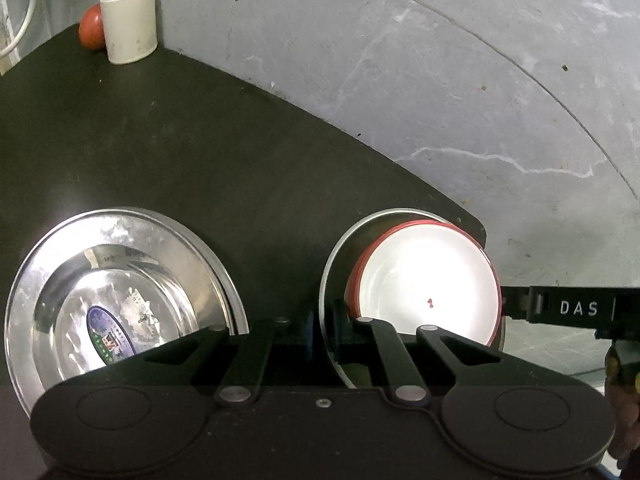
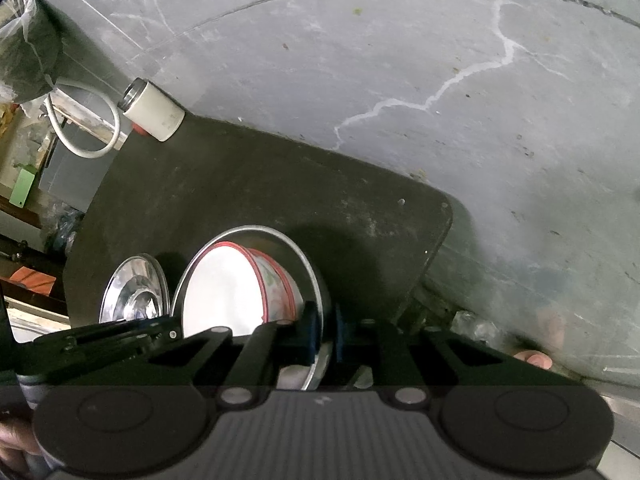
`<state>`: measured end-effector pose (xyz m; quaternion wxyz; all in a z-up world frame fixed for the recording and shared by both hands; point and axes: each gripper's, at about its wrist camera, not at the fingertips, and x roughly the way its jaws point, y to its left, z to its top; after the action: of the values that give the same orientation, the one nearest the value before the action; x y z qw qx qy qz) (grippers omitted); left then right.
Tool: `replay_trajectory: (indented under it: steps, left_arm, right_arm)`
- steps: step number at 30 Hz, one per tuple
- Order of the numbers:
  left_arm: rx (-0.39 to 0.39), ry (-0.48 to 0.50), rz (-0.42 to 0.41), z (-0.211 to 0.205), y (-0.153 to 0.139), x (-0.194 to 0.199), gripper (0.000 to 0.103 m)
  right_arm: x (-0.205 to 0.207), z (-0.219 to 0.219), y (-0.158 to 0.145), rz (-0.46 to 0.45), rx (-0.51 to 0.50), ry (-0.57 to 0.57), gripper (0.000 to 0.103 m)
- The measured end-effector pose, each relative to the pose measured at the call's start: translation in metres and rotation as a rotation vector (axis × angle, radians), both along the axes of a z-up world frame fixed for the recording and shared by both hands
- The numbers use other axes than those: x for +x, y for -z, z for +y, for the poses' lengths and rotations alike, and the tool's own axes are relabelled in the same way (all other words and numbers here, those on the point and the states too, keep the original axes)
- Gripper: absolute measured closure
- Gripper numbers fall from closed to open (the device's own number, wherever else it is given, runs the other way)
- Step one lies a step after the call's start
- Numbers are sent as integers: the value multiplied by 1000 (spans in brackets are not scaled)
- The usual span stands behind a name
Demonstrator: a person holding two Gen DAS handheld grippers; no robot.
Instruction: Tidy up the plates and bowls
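Note:
A steel plate [image 1: 335, 268] [image 2: 304, 256] carries stacked white bowls with red rims [image 1: 428, 276] [image 2: 224, 284] near the right corner of the black table [image 1: 200, 140]. My left gripper [image 1: 322, 330] is shut on the plate's left rim, blue pads on either side of the edge. My right gripper [image 2: 326, 334] is shut on the opposite rim and enters the left wrist view from the right [image 1: 506, 304]. A second, empty steel plate with an oval sticker [image 1: 120, 280] [image 2: 134, 292] lies to the left. I cannot tell whether the held plate rests on the table.
A white canister with a metal mouth [image 1: 128, 20] [image 2: 154, 114] and a red ball [image 1: 91, 28] stand at the table's far corner. Grey cracked floor [image 1: 440, 80] lies beyond the table edge. A white hose [image 2: 84, 120] and clutter sit off the far left.

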<state>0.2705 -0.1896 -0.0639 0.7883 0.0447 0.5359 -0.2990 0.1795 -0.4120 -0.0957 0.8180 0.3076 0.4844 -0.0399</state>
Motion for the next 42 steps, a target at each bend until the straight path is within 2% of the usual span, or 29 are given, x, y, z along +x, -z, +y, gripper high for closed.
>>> replay_trajectory:
  steps: [10, 24, 34, 42]
  left_arm:
    - [2, -11, 4, -2, -5, 3, 96]
    - [-15, -75, -9, 7, -23, 8, 96]
    - [-22, -150, -38, 28, -41, 8, 96]
    - [-19, -247, -53, 57, -51, 9, 96]
  right_arm:
    - [2, -2, -1, -4, 2, 7, 93]
    - [5, 0, -13, -21, 11, -25, 93]
    - [25, 14, -28, -37, 24, -98, 93]
    - [50, 37, -38, -47, 29, -199, 93]
